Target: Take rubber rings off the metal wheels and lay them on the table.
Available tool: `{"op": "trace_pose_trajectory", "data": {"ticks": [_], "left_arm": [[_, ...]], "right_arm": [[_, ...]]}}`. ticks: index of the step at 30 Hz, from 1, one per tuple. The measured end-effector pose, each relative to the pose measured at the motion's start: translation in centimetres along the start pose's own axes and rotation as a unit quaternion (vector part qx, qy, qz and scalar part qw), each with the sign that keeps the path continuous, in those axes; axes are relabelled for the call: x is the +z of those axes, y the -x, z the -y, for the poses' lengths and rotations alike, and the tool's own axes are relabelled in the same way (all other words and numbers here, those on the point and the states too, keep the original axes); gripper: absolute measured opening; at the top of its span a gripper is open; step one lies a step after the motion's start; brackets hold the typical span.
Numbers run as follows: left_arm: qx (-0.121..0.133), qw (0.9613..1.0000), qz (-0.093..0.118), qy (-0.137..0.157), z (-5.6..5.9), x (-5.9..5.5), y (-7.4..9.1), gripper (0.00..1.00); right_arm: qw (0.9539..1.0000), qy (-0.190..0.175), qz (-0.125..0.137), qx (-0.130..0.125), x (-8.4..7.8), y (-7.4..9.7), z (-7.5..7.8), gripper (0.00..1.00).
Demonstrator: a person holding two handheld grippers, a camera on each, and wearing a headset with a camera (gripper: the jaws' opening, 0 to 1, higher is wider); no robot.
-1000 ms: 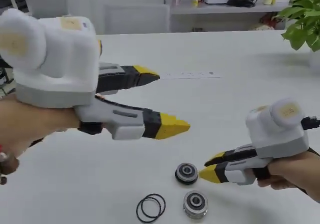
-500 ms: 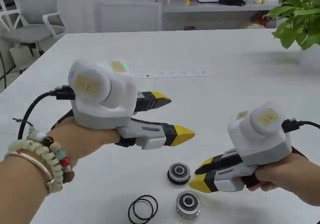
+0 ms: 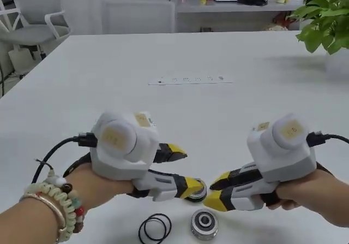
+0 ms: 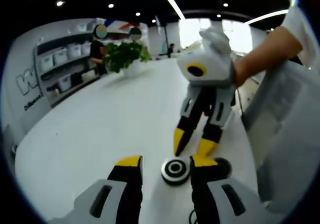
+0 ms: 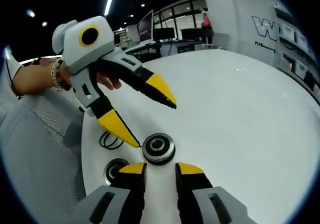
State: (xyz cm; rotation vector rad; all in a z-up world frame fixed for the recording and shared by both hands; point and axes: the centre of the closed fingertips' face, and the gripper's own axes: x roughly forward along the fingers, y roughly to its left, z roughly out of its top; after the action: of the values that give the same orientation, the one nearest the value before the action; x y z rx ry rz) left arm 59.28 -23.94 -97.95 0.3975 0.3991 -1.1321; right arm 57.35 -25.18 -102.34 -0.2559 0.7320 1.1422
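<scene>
We see the left gripper (image 3: 185,170) with its jaws spread wide: one tip is raised, and the other is low against the left side of a metal wheel (image 3: 198,194). We cannot tell whether that low tip touches the wheel. In the left gripper view the wheel sits on the counter (image 3: 245,102) between the two tips. The right gripper (image 3: 215,190) faces it from the right. Its jaws are parted only a little and hold nothing, with the tips just beside the same wheel, so the two grippers meet almost nose to nose with little room between them.

A second wheel (image 3: 204,224) lies flat just nearer to us, apart from both grippers. Left of it lie two rubber rings (image 3: 154,227), loose on the counter and overlapping each other. In the right gripper view the rings and the second wheel are close to the counter's near edge.

Beyond the grippers the counter runs bare and wide to its far edge. A plant (image 3: 324,20) hangs over the far right corner. A chair (image 3: 32,31) stands past the far left edge.
</scene>
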Motion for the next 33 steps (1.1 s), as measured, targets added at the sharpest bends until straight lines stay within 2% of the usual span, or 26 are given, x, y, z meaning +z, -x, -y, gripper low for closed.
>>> {"op": "trace_pose_trajectory", "data": {"ticks": [6,15,17,18,20,33], "left_arm": [[0.005,0.9999,-0.012,0.0,0.0,-1.3,-0.5,0.24],[-0.006,0.9998,-0.013,0.016,0.8,-1.6,-1.1,0.19],[-0.007,0.9995,-0.03,0.003,1.0,-2.2,-1.2,0.18],[-0.007,0.9997,-0.023,0.008,1.0,-2.0,-1.2,0.17],[-0.013,0.9994,-0.026,0.02,1.3,-2.0,-1.2,0.15],[-0.005,0.9996,-0.017,0.023,1.1,-2.0,-1.2,0.15]], "right_arm": [[0.9999,0.003,0.01,-0.002,0.6,-0.2,-0.1,0.23],[0.9998,0.016,0.01,-0.005,0.7,-0.5,-0.1,0.25],[0.9997,0.021,0.011,-0.007,0.8,-0.6,-0.2,0.25],[0.9997,0.023,0.01,-0.007,0.8,-0.6,-0.2,0.25],[0.9995,0.03,0.01,-0.011,0.8,-0.6,-0.1,0.25],[0.9985,0.055,0.004,-0.008,0.6,-0.6,-0.2,0.17]]}}
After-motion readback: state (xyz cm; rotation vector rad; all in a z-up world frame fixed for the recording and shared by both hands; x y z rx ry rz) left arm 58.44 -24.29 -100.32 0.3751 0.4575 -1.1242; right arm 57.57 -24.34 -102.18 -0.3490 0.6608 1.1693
